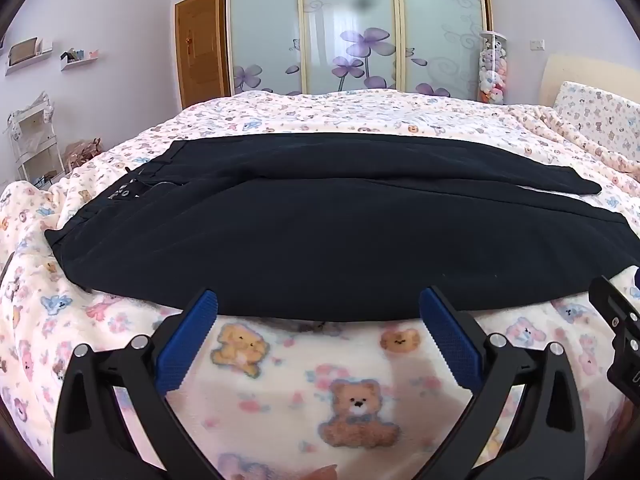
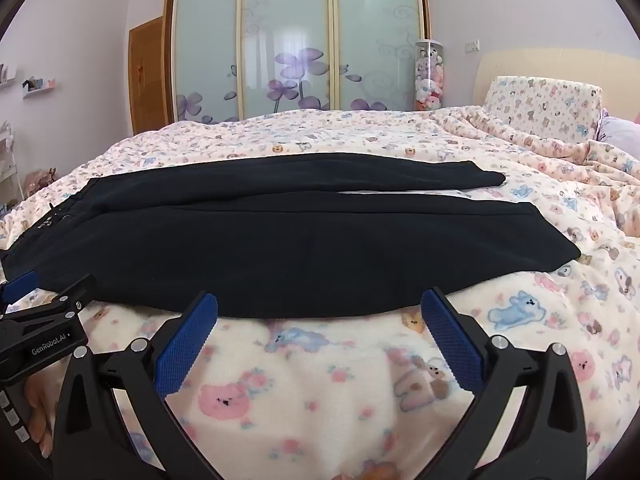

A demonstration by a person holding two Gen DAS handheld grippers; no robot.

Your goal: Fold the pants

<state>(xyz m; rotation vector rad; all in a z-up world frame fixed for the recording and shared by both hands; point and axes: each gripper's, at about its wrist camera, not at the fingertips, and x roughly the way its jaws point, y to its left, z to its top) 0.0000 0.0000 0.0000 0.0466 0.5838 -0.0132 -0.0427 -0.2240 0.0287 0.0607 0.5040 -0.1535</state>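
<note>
Dark navy pants point(image 1: 320, 220) lie flat across the bed, waistband at the left, both legs running to the right, the far leg slightly apart from the near one. They also show in the right wrist view point(image 2: 280, 232). My left gripper point(image 1: 319, 304) is open and empty, its blue fingertips at the pants' near edge. My right gripper point(image 2: 319, 304) is open and empty, also at the near edge, further right along the legs. The left gripper's body shows at the left of the right wrist view point(image 2: 44, 332).
The pants rest on a pink teddy-bear blanket point(image 1: 352, 400) covering the bed. A pillow point(image 2: 544, 104) and headboard stand at the far right. A sliding wardrobe point(image 2: 292, 40), a wooden door and wall shelves stand behind the bed.
</note>
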